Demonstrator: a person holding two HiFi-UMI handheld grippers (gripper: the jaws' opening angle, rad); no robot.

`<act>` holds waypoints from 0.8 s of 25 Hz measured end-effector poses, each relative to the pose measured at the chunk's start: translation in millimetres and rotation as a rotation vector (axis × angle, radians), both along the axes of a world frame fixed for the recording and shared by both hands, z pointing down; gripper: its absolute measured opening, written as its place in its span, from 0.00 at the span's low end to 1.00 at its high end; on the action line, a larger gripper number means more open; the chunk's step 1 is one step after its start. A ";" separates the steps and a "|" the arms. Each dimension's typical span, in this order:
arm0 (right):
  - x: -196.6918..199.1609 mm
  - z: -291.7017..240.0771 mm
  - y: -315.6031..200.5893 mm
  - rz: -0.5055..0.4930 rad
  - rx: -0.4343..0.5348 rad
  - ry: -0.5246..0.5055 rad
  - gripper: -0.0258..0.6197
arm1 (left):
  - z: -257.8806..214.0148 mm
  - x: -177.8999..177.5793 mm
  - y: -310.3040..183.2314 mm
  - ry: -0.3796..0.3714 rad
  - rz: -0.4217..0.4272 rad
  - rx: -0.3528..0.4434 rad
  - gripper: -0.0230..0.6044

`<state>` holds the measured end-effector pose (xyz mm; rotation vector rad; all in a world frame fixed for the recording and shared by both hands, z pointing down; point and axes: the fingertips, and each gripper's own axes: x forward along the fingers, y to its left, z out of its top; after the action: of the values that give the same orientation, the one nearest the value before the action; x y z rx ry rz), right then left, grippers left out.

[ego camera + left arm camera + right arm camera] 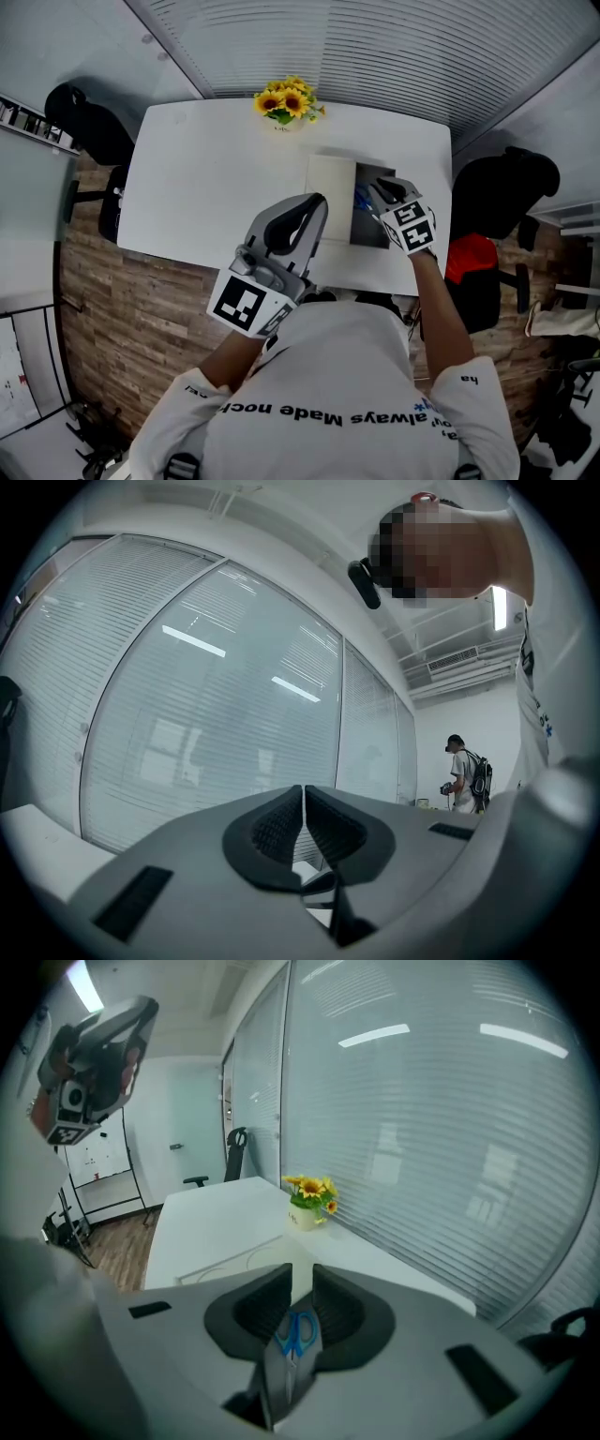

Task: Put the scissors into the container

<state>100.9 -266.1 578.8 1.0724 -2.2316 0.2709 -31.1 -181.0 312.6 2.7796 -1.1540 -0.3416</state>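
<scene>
Head view shows the person's white shirt (328,412) at the very bottom, with both arms reaching out over the near edge of a white table (206,187). The left gripper (317,204) is held up close to the body. In the left gripper view, the left gripper (304,797) has its two jaws pressed tight together with nothing in them, and it points at a wall of glass with blinds (216,686). The right gripper (382,190) hangs above a grey container (370,234) that stands on the table. In the right gripper view, the right gripper (302,1283) has its jaws a little apart and they pinch nothing. Through the gap you can see the scissors (298,1333) with blue handles lying down inside the container (269,1372). From the head view the scissors (361,200) show as a bit of blue in the container, just beside the right gripper. A flat white piece (331,197) lies on the table, touching the left side of the container. Farther back, at the far edge of the table, stands a small pot of yellow flowers (289,101). A black chair (89,127) stands at the left end of the table and another black chair (506,187) at the right end. The floor (141,309) is brown wood.
</scene>
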 end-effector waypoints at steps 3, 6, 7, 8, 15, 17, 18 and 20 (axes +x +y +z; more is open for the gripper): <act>-2.1 -30.2 10.0 0.000 0.049 -0.039 0.15 | -0.2 0.4 2.5 0.000 0.002 0.002 0.08; -3.2 -59.4 20.0 0.005 0.099 -0.077 0.15 | 0.4 0.3 3.5 -0.002 0.004 0.001 0.08; -3.1 -69.2 23.2 0.009 0.116 -0.089 0.15 | 0.7 0.4 3.7 -0.003 0.004 0.000 0.08; -2.7 -78.8 26.7 0.012 0.132 -0.102 0.15 | 1.0 0.6 4.2 -0.003 0.005 0.000 0.08; 0.0 -136.3 48.3 0.036 0.225 -0.173 0.13 | -2.3 2.6 4.9 -0.002 0.012 0.006 0.08; -0.4 -149.1 53.2 0.029 0.254 -0.186 0.13 | -2.4 3.5 3.8 -0.001 0.015 0.007 0.08; -0.7 -156.1 55.8 0.027 0.268 -0.192 0.12 | -2.1 3.9 3.3 -0.001 0.015 0.007 0.08; -1.5 -171.1 61.5 0.024 0.293 -0.203 0.12 | -1.8 4.2 2.7 -0.001 0.016 0.007 0.08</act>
<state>99.3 -204.6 407.8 1.2734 -2.4963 0.0647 -26.8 -178.3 310.8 2.7933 -1.1324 -0.3435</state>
